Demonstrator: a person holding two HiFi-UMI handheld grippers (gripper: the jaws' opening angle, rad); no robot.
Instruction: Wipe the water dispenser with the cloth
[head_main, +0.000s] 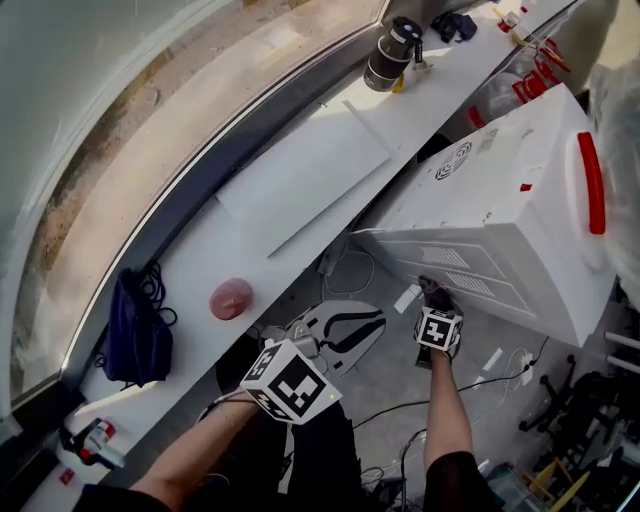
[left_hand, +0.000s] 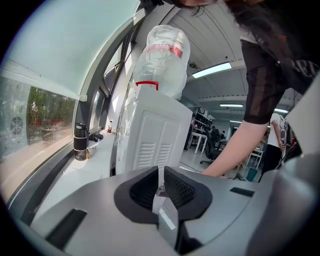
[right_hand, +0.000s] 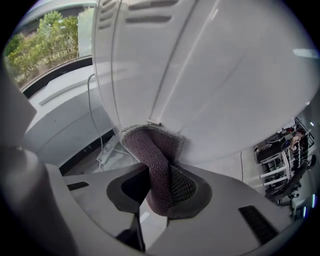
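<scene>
While the fingers of the right gripper (right_hand: 161, 186) are clamped shut on a fold of the grey-brown cloth (right_hand: 154, 152), the free upper end of that cloth stands out ahead of them, at the centre of the right gripper view. There it appears pressed flat to the white panel of the water dispenser (right_hand: 210, 75). In the head view this contact sits at lower centre-right, just below the vent slots (head_main: 452, 258). From that spot the dispenser's long body runs away toward the upper right of the frame.

So the surface to be wiped lies straight ahead of the right fingers and stretches up and away along that axis. I judge that a stroke would follow the panel's length rather than cross it.

The left gripper (head_main: 358, 326) hangs to the left, apart from the dispenser. Its fingers are drawn together to a thin slit with nothing between them. The right hand is clearly the nearer one.

Farther off, the left gripper view shows the upturned bottle (left_hand: 163, 50) on top of the dispenser. Beyond it the white surface (head_main: 300, 180) under the window carries a dark flask (head_main: 392, 52).
</scene>
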